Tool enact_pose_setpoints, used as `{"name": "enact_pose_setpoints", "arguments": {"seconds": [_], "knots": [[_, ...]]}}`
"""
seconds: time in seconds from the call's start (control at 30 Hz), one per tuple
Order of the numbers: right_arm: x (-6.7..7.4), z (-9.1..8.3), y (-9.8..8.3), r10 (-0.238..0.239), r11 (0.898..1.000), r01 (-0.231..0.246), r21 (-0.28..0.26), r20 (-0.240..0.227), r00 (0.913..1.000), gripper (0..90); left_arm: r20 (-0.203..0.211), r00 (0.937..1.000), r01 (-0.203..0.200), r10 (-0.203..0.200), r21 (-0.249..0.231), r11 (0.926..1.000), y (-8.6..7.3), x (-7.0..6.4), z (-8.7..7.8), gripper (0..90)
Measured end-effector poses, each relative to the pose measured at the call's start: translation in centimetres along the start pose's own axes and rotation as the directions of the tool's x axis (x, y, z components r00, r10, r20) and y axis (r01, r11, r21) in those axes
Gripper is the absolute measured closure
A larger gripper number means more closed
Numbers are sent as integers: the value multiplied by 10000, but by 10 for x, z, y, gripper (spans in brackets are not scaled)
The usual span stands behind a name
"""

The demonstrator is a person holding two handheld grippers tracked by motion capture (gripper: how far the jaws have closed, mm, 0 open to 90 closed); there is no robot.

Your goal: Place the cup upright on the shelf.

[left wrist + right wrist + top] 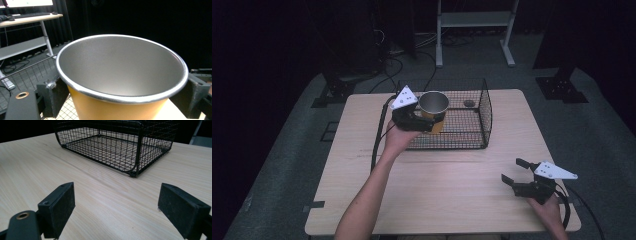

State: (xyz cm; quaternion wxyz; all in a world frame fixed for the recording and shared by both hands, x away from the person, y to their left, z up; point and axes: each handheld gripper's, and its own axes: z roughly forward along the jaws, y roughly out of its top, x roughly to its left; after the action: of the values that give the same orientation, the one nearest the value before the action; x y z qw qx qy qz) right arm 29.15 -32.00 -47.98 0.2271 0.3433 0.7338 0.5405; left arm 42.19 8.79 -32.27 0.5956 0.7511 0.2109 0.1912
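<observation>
An orange cup (434,111) with a bare metal inside is held above the left part of the black wire basket (472,135). My left gripper (424,122) is shut on the cup, its jaws pressed against the orange wall just under the rim. In the left gripper view the cup (117,107) stands upright between both jaws and looks empty. My right gripper (515,171) rests low over the table's front right, open, nothing between its jaws. In the right gripper view (115,202) it looks across bare wood at the basket (135,152).
A small dark round object (469,103) lies on the basket floor near its back right. The light wooden table (452,200) ends just behind the right hand. A white-legged desk (474,22) stands on the floor beyond the table.
</observation>
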Motion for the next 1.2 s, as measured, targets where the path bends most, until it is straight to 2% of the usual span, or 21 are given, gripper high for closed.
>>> {"name": "enact_pose_setpoints", "arguments": {"seconds": [0.13, 0.43, 0.63, 0.9, 1.07, 1.2], "knots": [[0, 0, 0, 13, 10000, -13, -5, -2, 10000, 131, -9, 10000, -53, 53, 136, 9999, 2, 5, 9, 132], [0, 0, 0, 1, 10000, -1, -4, -41, 10000, 131, 117, 9998, 185, -189, 339, 9993, 2, 16, 30, 132], [0, 0, 0, -10, 10000, 10, 3, -84, 10000, 132, 185, 9996, 190, -197, 397, 9990, 0, 21, 41, 131], [0, 0, 0, 43, 10000, -43, -23, -101, 9999, 131, 287, 9994, 182, -201, 664, 9976, -4, 30, 55, 131], [0, 0, 0, 60, 10000, -61, -35, -112, 9999, 131, 317, 9988, 328, -361, 978, 9947, -7, 37, 62, 131], [0, 0, 0, 48, 10000, -48, -57, -115, 9999, 131, 363, 9989, 242, -286, 1168, 9929, -9, 41, 67, 131]]}}
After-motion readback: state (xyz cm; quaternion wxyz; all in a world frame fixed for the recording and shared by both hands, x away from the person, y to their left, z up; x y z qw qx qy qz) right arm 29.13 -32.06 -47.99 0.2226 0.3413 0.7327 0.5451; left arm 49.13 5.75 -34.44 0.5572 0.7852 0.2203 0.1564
